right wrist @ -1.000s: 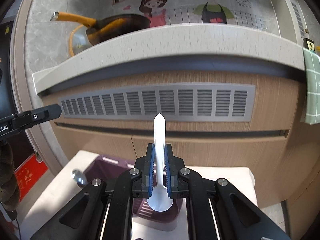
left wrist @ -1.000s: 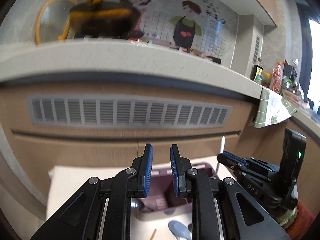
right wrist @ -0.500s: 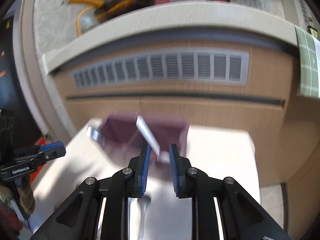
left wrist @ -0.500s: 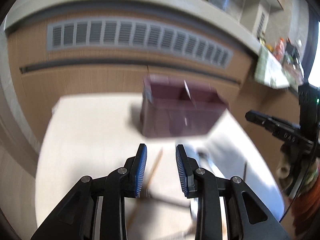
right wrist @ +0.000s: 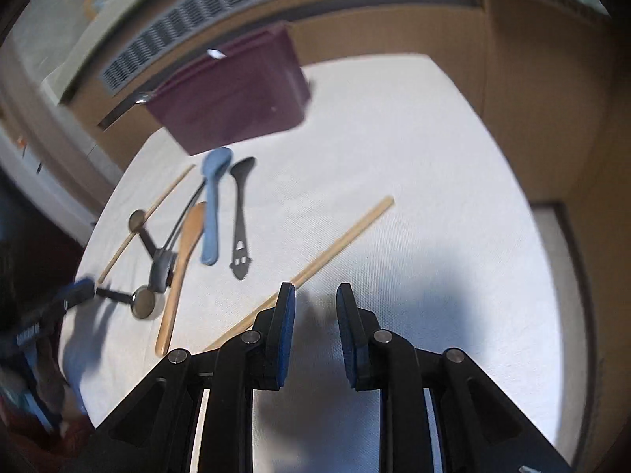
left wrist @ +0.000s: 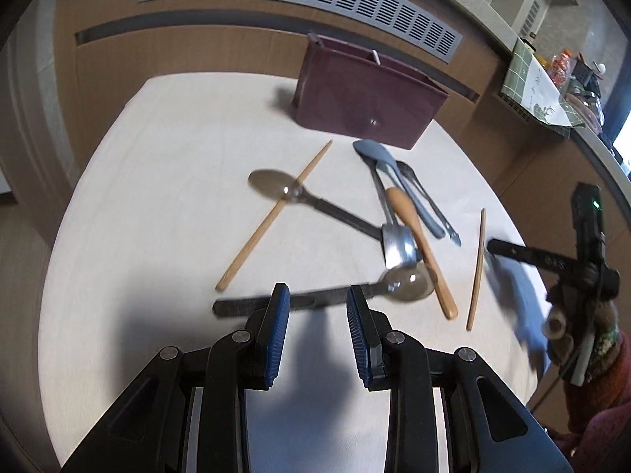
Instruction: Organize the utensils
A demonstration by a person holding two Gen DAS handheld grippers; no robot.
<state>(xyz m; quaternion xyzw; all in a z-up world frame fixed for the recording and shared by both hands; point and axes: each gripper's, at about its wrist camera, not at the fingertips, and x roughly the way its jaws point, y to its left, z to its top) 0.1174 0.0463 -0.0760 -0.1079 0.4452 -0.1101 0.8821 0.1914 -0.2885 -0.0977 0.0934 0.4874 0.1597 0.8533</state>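
Both grippers hang over a white table (left wrist: pixel 165 165) strewn with utensils. The left gripper (left wrist: pixel 318 307) has its fingers spread with nothing pinched, just above the dark handle of a metal spoon (left wrist: pixel 402 283). The right gripper (right wrist: pixel 314 307) has just been opening its jaws; they stand apart and empty, beside a wooden chopstick (right wrist: pixel 339 236). A maroon bin (left wrist: pixel 363 94) stands at the table's far edge, with a blue spoon (right wrist: pixel 213 197), a wooden spoon (left wrist: pixel 418 236) and a black fork (right wrist: pixel 240 220) lying near it.
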